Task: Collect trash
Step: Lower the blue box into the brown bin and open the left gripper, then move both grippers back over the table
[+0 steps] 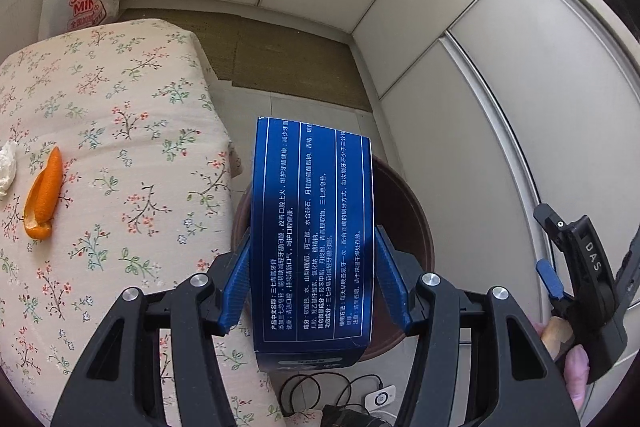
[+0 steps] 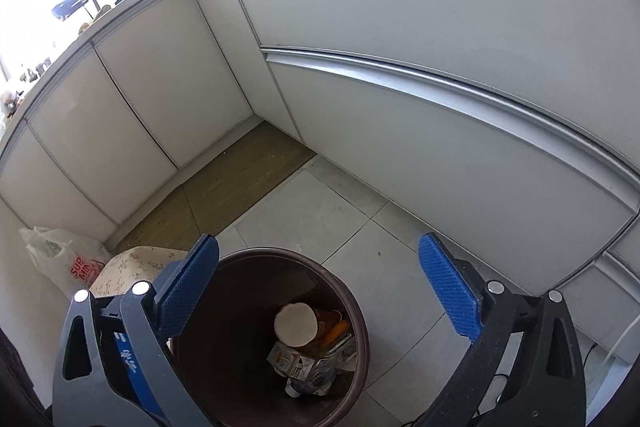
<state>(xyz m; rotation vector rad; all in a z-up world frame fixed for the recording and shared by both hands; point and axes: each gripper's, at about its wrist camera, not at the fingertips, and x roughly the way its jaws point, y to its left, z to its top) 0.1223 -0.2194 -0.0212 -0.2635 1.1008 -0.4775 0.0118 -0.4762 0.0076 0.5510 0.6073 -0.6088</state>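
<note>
Left wrist view: we are holding a blue carton (image 1: pixel 314 235) upright between the 2 blue pads of our left gripper (image 1: pixel 314 287), which are clamped on its long sides. The carton is a tall, flat box, deep blue with columns of small white printed text on its face, and it looks light and stiff. Behind and below it we are seeing the rim of a dark brown round trash bin (image 1: pixel 416 227) standing on the tiled floor, just beside a table with a floral cloth (image 1: pixel 120 131). On that cloth an orange peel (image 1: pixel 43 195) and a crumpled white tissue (image 1: pixel 8 167) are lying near each other, well apart from the bin.

In the right wrist view, our right gripper (image 2: pixel 320 291) is hanging above the bin mouth with its pads spread wide and nothing between them. Inside the bin a cup, a small carton and other scraps are lying.

To drop the box well, we judge we should be centring it over the opening before releasing, keeping it clear of the rim and of the right gripper.
</note>
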